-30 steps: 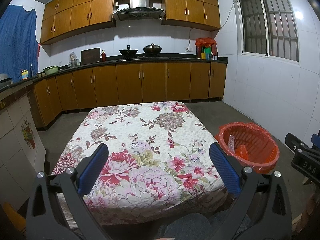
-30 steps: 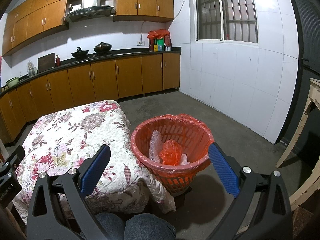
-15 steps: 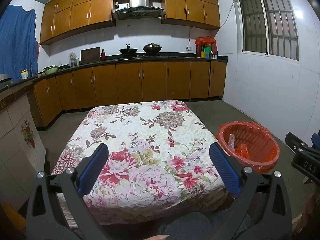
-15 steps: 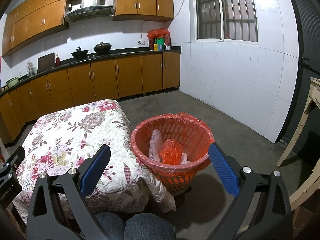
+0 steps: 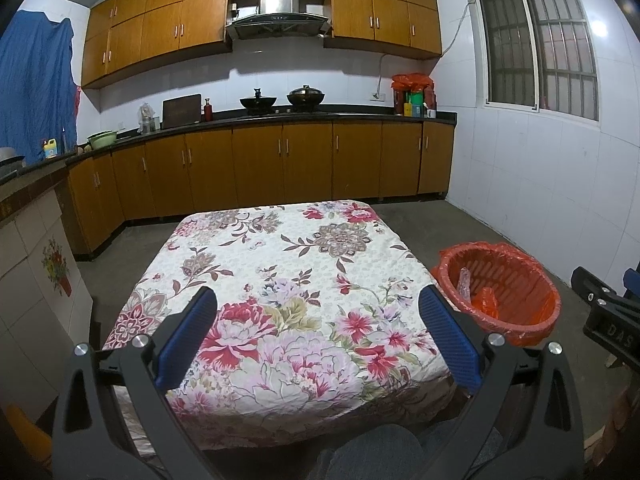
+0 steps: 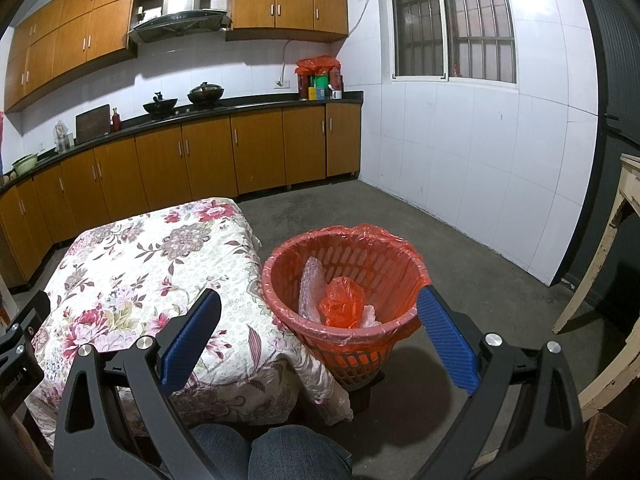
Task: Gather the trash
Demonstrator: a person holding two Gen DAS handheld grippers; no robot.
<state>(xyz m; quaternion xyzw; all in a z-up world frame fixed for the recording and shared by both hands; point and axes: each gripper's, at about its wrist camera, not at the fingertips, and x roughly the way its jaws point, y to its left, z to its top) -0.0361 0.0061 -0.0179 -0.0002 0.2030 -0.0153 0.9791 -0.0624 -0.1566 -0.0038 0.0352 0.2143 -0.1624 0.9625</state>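
An orange basket bin (image 6: pixel 384 344) lined with an orange bag stands on the floor right of the table; it also shows in the left wrist view (image 5: pixel 532 312). Inside lie a crumpled orange bag (image 6: pixel 343 305), a clear plastic wrapper (image 6: pixel 310 288) and white paper (image 6: pixel 370 316). My left gripper (image 5: pixel 316 334) is open and empty, held above the near edge of the table with the floral cloth (image 5: pixel 288 280). My right gripper (image 6: pixel 318 336) is open and empty, held just in front of the bin.
Wooden cabinets and a dark counter (image 5: pixel 280 120) with pots run along the back and left walls. A white tiled wall (image 6: pixel 460 168) stands at right. A worn wooden table leg (image 6: pixel 600 264) is at far right. My knees (image 6: pixel 276 456) are below.
Both views have shifted very slightly; the table and bin sit a touch higher in the left wrist view. Both grippers stay open and empty.
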